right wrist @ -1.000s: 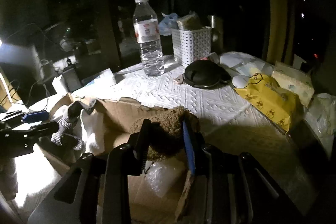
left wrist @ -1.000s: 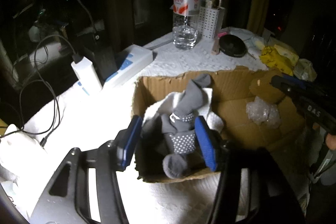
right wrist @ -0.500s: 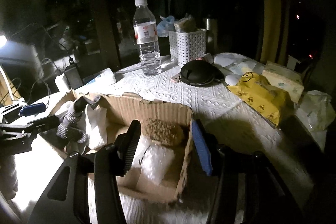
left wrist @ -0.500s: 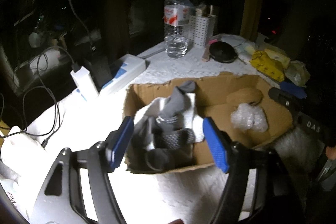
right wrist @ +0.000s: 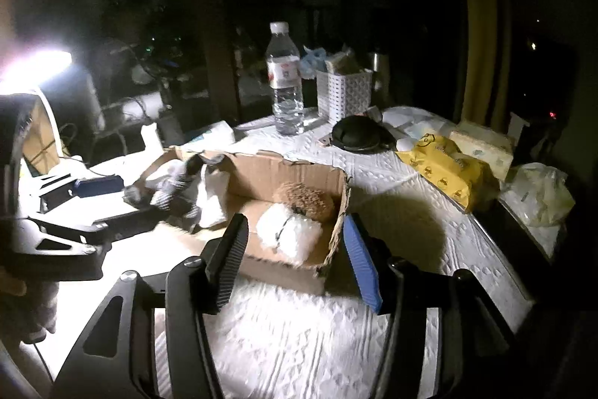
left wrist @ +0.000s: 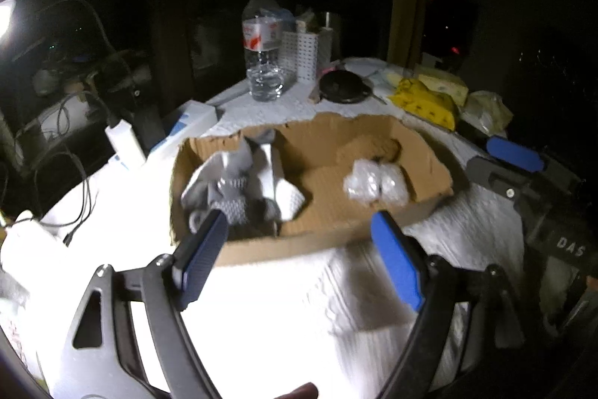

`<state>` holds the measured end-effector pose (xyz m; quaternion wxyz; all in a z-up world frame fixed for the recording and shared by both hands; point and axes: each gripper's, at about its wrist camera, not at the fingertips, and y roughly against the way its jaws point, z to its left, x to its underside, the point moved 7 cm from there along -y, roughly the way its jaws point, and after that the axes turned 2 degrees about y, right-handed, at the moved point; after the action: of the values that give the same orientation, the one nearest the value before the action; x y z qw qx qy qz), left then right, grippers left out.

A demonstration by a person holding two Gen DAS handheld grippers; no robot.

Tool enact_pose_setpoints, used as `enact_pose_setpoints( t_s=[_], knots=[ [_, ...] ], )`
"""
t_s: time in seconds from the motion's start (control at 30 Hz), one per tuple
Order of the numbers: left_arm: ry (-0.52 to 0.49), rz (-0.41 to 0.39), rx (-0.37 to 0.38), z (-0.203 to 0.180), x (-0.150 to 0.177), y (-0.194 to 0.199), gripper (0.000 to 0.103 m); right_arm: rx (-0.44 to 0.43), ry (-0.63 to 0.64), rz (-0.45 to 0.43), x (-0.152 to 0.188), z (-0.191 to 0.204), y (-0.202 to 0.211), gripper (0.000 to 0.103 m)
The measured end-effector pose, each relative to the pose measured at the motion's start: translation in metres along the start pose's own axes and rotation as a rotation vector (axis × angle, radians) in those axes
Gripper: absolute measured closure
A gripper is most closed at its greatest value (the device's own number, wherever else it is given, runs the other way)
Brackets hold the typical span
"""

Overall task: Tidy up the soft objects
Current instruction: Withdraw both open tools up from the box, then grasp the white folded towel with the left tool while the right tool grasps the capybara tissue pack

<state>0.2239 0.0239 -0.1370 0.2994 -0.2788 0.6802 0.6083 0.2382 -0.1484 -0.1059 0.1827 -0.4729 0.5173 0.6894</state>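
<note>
An open cardboard box (left wrist: 317,245) (right wrist: 284,272) stands on the white tablecloth. Grey dotted socks (left wrist: 231,182) (right wrist: 172,189) and a white cloth (left wrist: 284,189) (right wrist: 213,197) lie in its left half. A brown fuzzy lump (left wrist: 370,148) (right wrist: 304,199) and a wad of bubble wrap (left wrist: 373,182) (right wrist: 287,234) lie in its right half. My left gripper (left wrist: 299,223) (right wrist: 112,200) hovers before the box's near wall, jaws opening, nothing between them. My right gripper (right wrist: 295,223) (left wrist: 512,156) hangs at the box's right corner, jaws opening and likewise empty.
Behind the box stand a water bottle (left wrist: 261,43) (right wrist: 286,81), a white perforated basket (right wrist: 344,92) and a black round case (right wrist: 357,133). Yellow packets (right wrist: 444,167) and a plastic bag lie right. A white charger (left wrist: 125,141) with cables sits left; a bright lamp (right wrist: 33,70) glares.
Both grippers have drawn back from the box and opened. The left let go of the grey socks. The right released the brown fuzzy lump, which now lies in the box.
</note>
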Motion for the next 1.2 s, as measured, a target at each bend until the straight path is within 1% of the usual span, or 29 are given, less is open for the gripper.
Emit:
enact_pose_setpoints(
  t_s=[0.27, 0.37, 0.43, 0.63, 0.77, 1.0, 1.2],
  knots=[
    [0.048, -0.044, 0.006, -0.011, 0.019, 0.041, 0.022, -0.031, -0.004, -0.012, 0.019, 0.014, 0.041, 0.042],
    [0.070, -0.073, 0.001, -0.015, 0.030, 0.056, 0.022, -0.037, -0.018, -0.003, 0.029, 0.016, 0.051, 0.042],
    [0.074, -0.071, 0.006, -0.021, 0.043, 0.062, 0.022, -0.042, -0.027, 0.006, 0.037, 0.017, 0.057, 0.041],
    [0.094, -0.077, -0.006, -0.028, 0.071, 0.068, 0.022, -0.049, -0.038, 0.043, 0.063, 0.024, 0.069, 0.041],
    [0.116, -0.057, 0.000, -0.031, 0.086, 0.068, 0.022, -0.044, -0.028, 0.066, 0.079, 0.027, 0.072, 0.041],
    [0.096, -0.038, 0.000, -0.038, 0.105, 0.069, 0.022, -0.059, -0.028, 0.119, 0.110, 0.037, 0.074, 0.041],
    [0.076, -0.025, 0.005, -0.044, 0.118, 0.069, 0.022, -0.050, -0.034, 0.137, 0.123, 0.039, 0.078, 0.041]
  ],
)
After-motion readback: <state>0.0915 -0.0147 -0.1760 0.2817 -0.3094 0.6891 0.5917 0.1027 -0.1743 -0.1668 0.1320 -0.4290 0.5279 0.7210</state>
